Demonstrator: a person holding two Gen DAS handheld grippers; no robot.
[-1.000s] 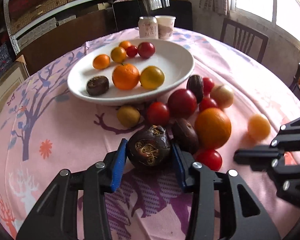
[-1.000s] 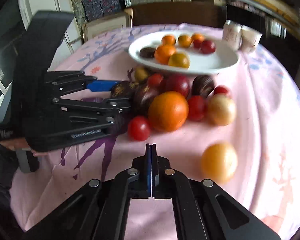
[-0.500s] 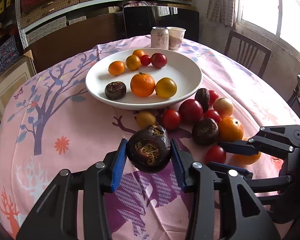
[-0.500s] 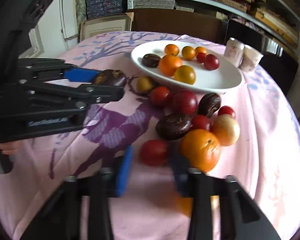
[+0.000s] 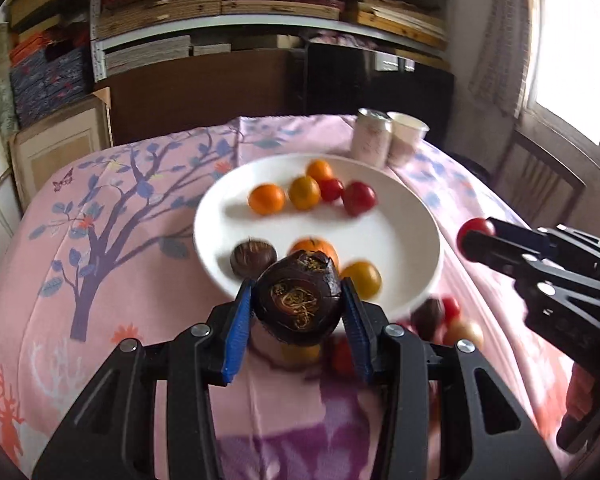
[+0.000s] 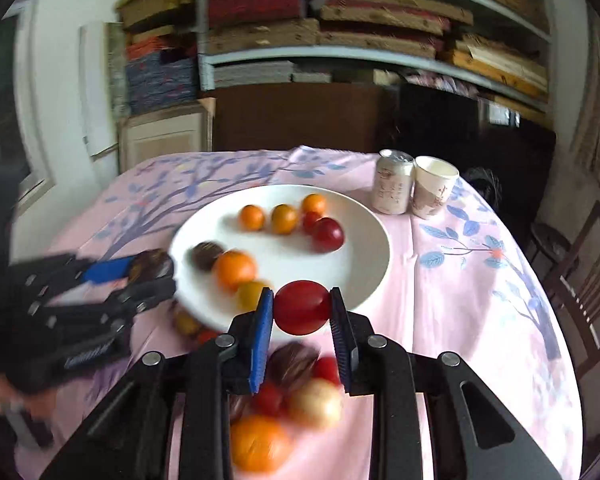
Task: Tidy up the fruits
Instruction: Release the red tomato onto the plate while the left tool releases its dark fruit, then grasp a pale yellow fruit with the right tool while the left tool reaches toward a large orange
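Plate (image 6: pixel 364 276) white, on pink-clothed desk (image 6: pixel 480 304), holds small orange, yellow, red and one dark fruit | left claw (image 5: pixel 298 304) clamps dark brown fruit (image 5: pixel 298 298) above plate's near rim | right claw (image 6: pixel 302 308) grips red tomato (image 6: pixel 302 307) over near rim | loose fruits (image 6: pixel 300 400) on desk below | can (image 6: pixel 392 188), paper cup (image 6: pixel 434 192) behind plate.

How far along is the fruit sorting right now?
Partly done. The white plate already holds eight fruits, among them an orange and a dark fruit. In hand: the left gripper clamps a dark brown fruit and the right gripper clamps a red tomato, both near the plate's rim. Left: a blurred cluster on the tablecloth, including a large orange.
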